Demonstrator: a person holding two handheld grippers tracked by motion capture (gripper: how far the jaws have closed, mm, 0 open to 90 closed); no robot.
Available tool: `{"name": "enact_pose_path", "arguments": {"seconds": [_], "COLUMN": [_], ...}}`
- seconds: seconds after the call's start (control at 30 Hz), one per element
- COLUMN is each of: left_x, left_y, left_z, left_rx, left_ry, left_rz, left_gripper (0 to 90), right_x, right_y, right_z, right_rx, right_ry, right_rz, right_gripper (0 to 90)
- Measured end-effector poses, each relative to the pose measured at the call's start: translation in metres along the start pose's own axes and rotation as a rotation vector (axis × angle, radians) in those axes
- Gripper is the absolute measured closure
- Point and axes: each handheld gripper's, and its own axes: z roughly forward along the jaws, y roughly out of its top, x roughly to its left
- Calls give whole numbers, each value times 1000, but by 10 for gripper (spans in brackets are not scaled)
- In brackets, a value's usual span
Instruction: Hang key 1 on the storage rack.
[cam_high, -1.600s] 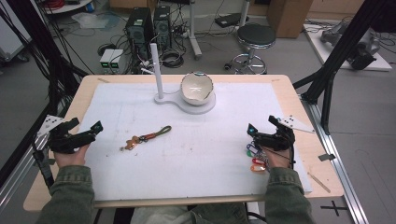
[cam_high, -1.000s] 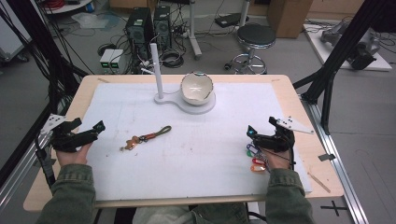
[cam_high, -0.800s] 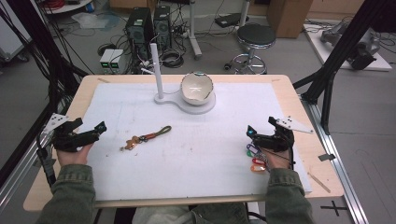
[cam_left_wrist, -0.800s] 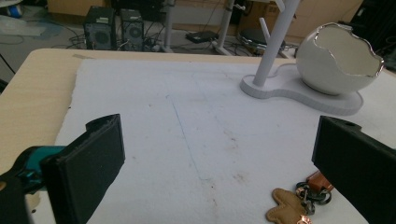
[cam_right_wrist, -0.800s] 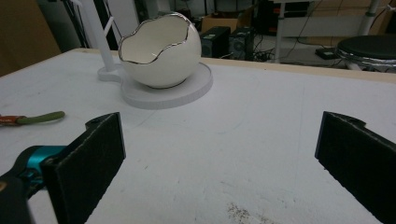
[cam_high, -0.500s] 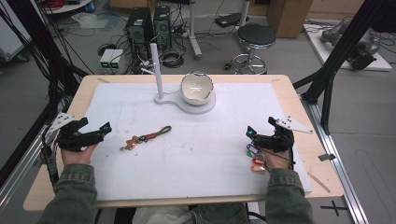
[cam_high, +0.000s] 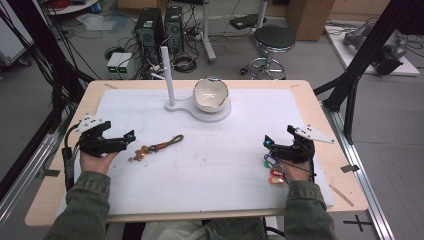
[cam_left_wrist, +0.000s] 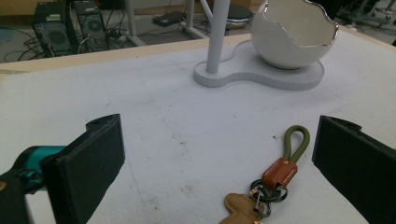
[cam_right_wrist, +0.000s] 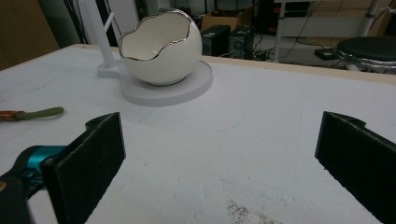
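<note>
A keyring with an olive loop, an orange leather tag and a tan fob (cam_high: 155, 147) (cam_left_wrist: 273, 179) lies on the white mat, left of centre. My left gripper (cam_high: 125, 140) (cam_left_wrist: 219, 182) is open just left of it, jaws wide, the keyring between and slightly ahead of them. At the right side of the mat my right gripper (cam_high: 272, 146) (cam_right_wrist: 219, 172) is open with nothing between its jaws. Coloured key tags (cam_high: 272, 167) lie under the right hand. A white egg-shaped bowl (cam_high: 211, 95) (cam_left_wrist: 294, 32) (cam_right_wrist: 161, 46) sits on a white stand with a post (cam_high: 167, 75).
The white mat (cam_high: 220, 165) covers most of the wooden table (cam_high: 50, 200). A small wooden stick (cam_high: 340, 192) lies near the right front corner. Computers, cables and a stool (cam_high: 275, 42) stand on the floor beyond the far edge.
My left gripper has moved right along the mat toward the keyring. The right gripper and everything else have stayed put.
</note>
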Motion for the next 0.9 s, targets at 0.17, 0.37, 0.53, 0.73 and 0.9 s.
{"name": "enact_pose_path", "arguments": {"seconds": [0.17, 0.37, 0.53, 0.73, 0.9], "left_x": [-5, -12, -16, -21, -24], "left_y": [2, 4, 6, 6, 10], "left_z": [10, 19, 29, 43, 54], "left_rx": [25, 43, 66, 135, 180], "left_ry": [-43, -93, -120, -161, -195], "left_rz": [25, 64, 73, 87, 118], "left_gripper": [30, 91, 91, 92, 92], "right_x": [0, 1, 1, 1, 1], "right_y": [0, 1, 1, 1, 1], "right_z": [0, -3, -3, -2, -2], "right_rx": [2, -22, -23, -19, -18], "right_ry": [0, -10, -12, -13, -14], "right_rz": [1, -10, -12, -15, -15], "right_gripper": [7, 8, 8, 8, 8]}}
